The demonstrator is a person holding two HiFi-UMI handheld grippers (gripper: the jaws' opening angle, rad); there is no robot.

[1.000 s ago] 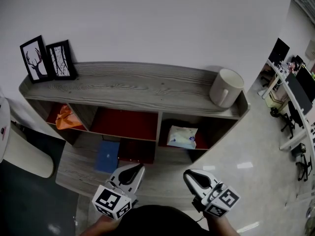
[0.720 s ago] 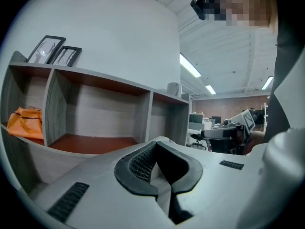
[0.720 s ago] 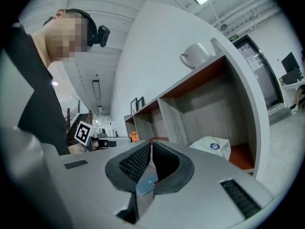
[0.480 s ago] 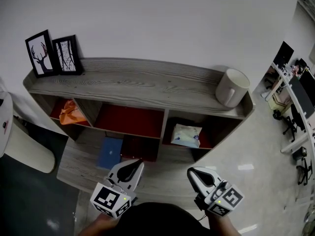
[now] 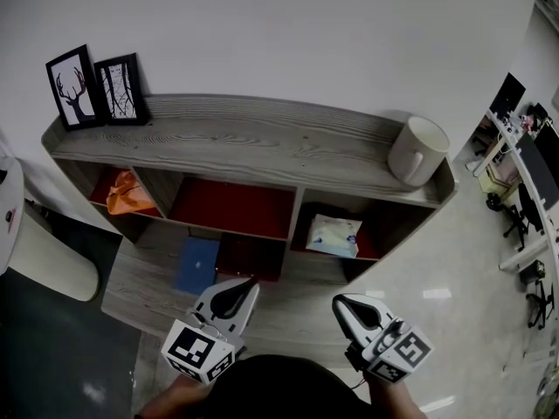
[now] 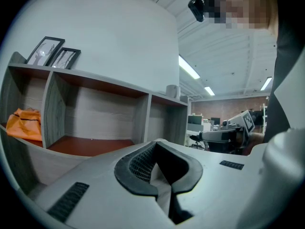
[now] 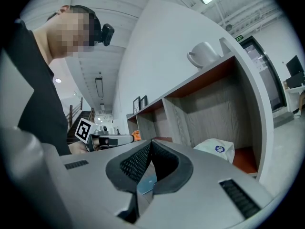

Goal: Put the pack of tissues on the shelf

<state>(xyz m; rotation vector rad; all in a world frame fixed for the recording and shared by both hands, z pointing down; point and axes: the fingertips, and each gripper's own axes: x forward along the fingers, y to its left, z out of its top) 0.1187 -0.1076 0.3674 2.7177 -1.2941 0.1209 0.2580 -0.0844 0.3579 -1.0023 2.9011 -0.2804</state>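
Shelf [image 5: 262,142]: orange bundle [image 5: 125,195] in the left compartment. Left gripper [image 5: 250,282] jaws together, empty, before the lower ledge. Pack of tissues [image 5: 334,236] lies in the right compartment. Right gripper [image 5: 337,301] jaws together, empty, apart from it.

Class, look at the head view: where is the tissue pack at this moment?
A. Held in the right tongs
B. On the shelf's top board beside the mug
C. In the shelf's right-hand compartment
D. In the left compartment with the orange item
C: the tissue pack lies inside the right-hand compartment of the shelf, under the board that bears the mug.
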